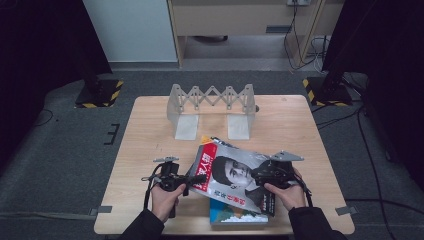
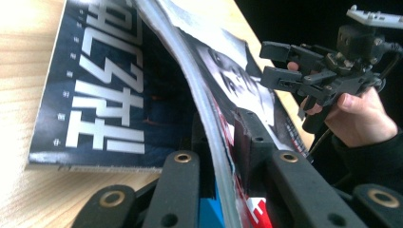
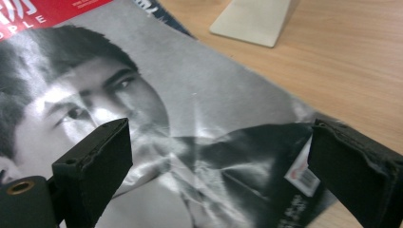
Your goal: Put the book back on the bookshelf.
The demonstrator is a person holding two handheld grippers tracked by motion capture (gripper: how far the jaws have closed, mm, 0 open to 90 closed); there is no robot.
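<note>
Magazine (image 1: 231, 176) edge pinched, left tongs (image 1: 192, 179)

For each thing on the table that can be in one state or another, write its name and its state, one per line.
Left gripper: shut on the top magazine's edge.
Right gripper: open, above the cover.
Top magazine: closed, left edge lifted, tilted.
Lower magazine: closed, flat on the table.
Folding rack: upright, spread out, no magazine in it.

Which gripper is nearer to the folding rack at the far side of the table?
Right, slightly. The right gripper hovers over the magazine, below the folding rack. The left gripper clamps the magazine's left edge, lower in the high view.
</note>
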